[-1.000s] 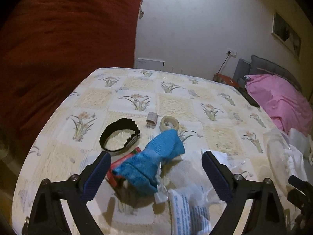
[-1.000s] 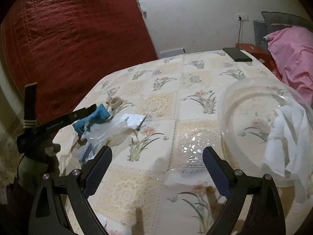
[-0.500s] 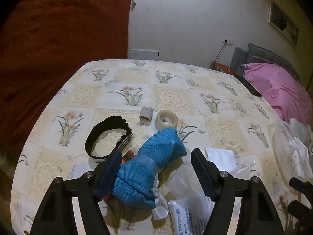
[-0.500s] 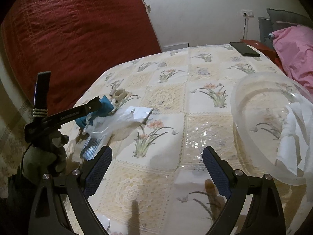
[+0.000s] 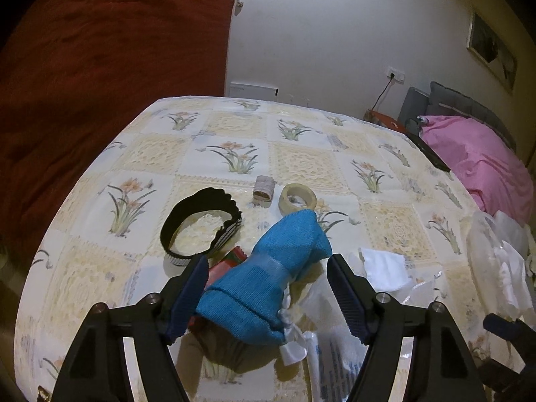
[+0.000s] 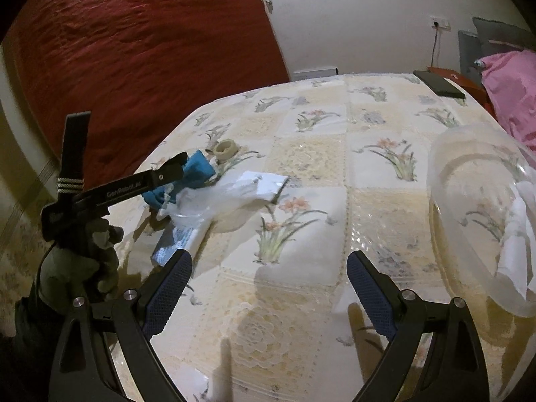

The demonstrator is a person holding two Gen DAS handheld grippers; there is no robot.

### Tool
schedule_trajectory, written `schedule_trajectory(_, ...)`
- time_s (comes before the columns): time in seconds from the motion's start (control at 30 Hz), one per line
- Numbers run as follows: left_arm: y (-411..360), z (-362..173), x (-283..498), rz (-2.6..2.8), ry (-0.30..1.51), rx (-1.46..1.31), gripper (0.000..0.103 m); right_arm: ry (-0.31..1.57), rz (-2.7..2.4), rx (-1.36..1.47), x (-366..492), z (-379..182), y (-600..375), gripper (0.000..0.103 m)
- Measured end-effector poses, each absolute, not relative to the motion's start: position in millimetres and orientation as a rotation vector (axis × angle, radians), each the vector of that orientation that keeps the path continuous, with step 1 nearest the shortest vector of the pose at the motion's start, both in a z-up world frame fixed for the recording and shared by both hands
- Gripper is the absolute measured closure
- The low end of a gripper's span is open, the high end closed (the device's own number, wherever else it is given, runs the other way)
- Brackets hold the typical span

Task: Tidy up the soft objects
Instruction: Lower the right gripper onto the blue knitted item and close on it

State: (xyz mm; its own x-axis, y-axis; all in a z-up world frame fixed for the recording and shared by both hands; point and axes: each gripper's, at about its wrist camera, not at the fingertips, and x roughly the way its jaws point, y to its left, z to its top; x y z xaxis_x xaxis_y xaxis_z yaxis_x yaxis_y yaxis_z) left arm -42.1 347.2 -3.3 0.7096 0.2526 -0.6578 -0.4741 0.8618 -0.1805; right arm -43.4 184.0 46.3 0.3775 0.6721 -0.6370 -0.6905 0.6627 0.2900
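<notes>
— Where is the left claw?
— Low over the table, its 2 fingers spread wide on either side of the blue cloth — neither pad visibly touches it.
— What lies around the cloth?
— A black band just beside it, a tape ring behind, clear bags under it.
— The right claw?
— Wide apart, gripping nothing. The clear bowl sits to its right, white cloth inside.

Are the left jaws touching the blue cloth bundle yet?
Cannot tell. In the left wrist view the left gripper straddles the blue cloth bundle; one side shows a gap, the other overlaps it.
</notes>
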Motion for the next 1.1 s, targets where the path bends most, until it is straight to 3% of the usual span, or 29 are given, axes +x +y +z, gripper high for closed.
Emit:
schedule_trajectory(0.73,350.4,-2.4,-109.5,0.455,0.631,-0.397,0.018,0.805,1.068,-0.038,-40.0,73.5,285.8,0.01)
schedule_trajectory(1.1,360.0,-9.8,-125.7,0.48,0.634,-0.422,0.018,0.935,1.168,-0.041,-31.7,50.3,351.3,0.038)
